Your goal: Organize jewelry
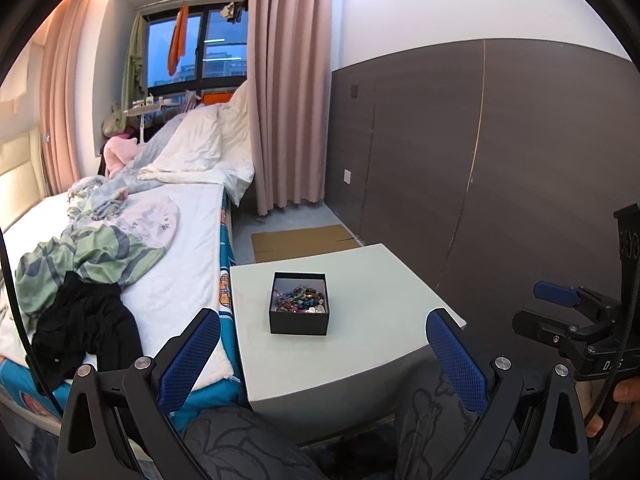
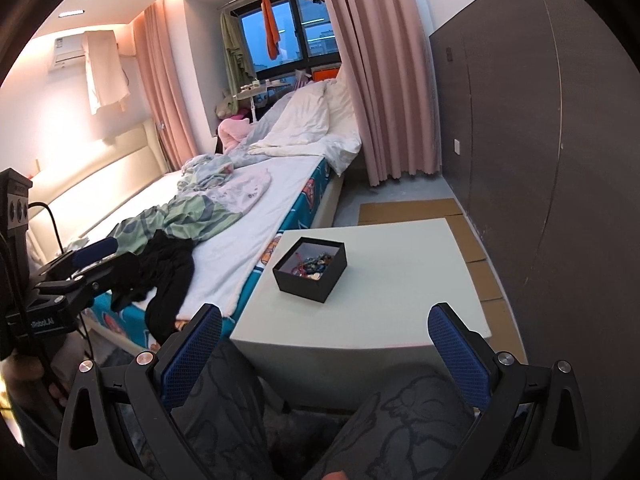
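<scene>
Both claws, left claw and right claw, gape wide and empty; black jewelry box sits mid-frame on the worktop.

The tangled beads in the black box are too small to tell apart.

Pale table beside the bed, 1 box on top

The low pale table stands on the floor with its left edge just beside the bed. 1 open black box sits near the middle of its top, holding a tangle of what look like beaded bracelets. Flattened cardboard lies on the floor behind it.
</scene>
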